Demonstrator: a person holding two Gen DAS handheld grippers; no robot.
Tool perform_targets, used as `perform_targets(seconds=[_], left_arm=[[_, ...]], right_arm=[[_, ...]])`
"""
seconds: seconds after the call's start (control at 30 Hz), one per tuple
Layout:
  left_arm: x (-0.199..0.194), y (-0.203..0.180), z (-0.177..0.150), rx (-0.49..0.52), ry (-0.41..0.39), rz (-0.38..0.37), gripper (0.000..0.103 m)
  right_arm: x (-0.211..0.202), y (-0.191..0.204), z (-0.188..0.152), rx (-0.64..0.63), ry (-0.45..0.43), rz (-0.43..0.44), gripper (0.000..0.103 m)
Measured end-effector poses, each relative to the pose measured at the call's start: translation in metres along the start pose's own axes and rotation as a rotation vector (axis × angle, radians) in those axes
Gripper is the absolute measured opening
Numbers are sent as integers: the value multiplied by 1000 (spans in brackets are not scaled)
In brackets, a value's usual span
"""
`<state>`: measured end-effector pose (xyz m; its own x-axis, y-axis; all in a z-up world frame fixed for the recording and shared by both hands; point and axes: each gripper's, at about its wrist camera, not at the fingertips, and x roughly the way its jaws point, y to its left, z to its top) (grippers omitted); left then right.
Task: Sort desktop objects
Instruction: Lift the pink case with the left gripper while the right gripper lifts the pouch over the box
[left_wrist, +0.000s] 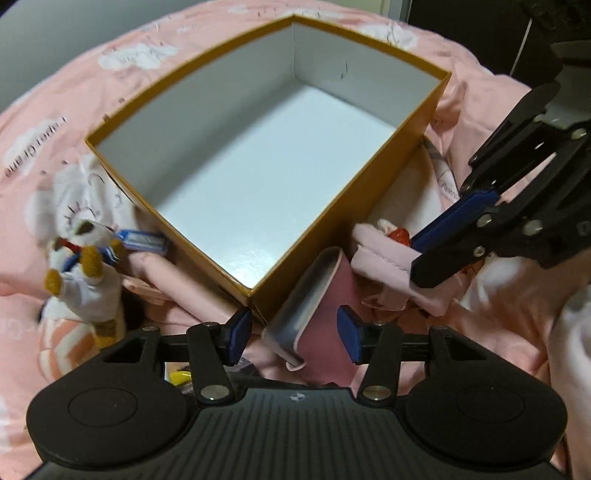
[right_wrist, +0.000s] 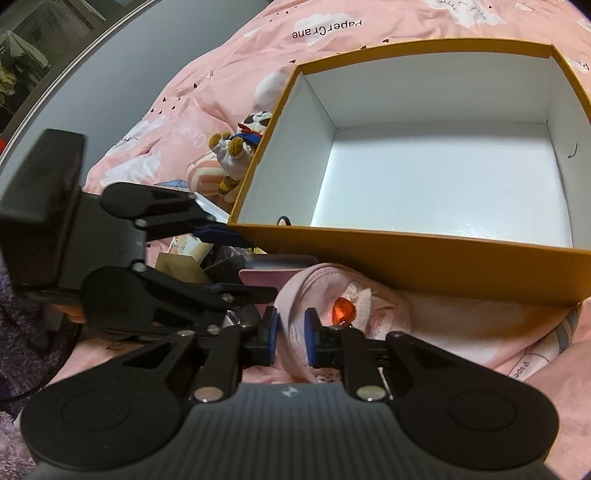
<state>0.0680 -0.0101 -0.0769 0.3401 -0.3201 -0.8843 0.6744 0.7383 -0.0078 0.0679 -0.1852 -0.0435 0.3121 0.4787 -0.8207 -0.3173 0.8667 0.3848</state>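
Nothing is seen yet in the box (left_wrist: 258, 184); the left gripper (left_wrist: 295, 334) is spread around a pink case (left_wrist: 325, 310), the right gripper (right_wrist: 291, 338) seemingly clenched on pink cloth (right_wrist: 291, 299).

Box (left_wrist: 391, 206) interior open from above; plush toy (left_wrist: 83, 273) crowds its side.

- Box (left_wrist: 373, 206): mustard-yellow outside, plain white inside.
- Bedsheet (right_wrist: 229, 62): pink, printed with white clouds and black lettering.
- Plush toy (left_wrist: 83, 269): white body, brown paws, blue and red trim.
- Phone case (left_wrist: 325, 306): pink with a grey face.
- Pink cloth pouch (right_wrist: 325, 295): pale pink, with a red heart (right_wrist: 343, 310).
- Hand-held gripper (left_wrist: 295, 332): black with blue pads.
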Motion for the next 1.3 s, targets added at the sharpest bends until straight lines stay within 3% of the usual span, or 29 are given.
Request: perform_targets(seconds=[0.07,0.17,0.4,0.53,0.6,0.83,1.07,1.3], left_arm=[[1,-2,-3,-1,11,5,52],[-5,-10,-9,0,2,27,40],[-24,-22,-21,-69,-20,-2,26],[-30,-21,-16,-123,-35,-59,22],[-34,-27,-15,-130,-33,-67,22],[-28,-42,1,-95,-4,-72,22],[-19,-48,17,-41,32,-71,22],[-4,-53,22,-50,81,-44,22]], right_arm=[[-1,0,1,5,1,11,21],[-3,1,2,9,5,27,33],[2,20,1,-88,17,-29,48],[12,24,-3,-140,19,-144,46],[13,21,-4,-139,12,-175,34],[-3,2,-8,-87,6,-183,27],[-9,-9,-18,-46,9,-185,26],[-14,-18,-20,-9,1,-164,25]])
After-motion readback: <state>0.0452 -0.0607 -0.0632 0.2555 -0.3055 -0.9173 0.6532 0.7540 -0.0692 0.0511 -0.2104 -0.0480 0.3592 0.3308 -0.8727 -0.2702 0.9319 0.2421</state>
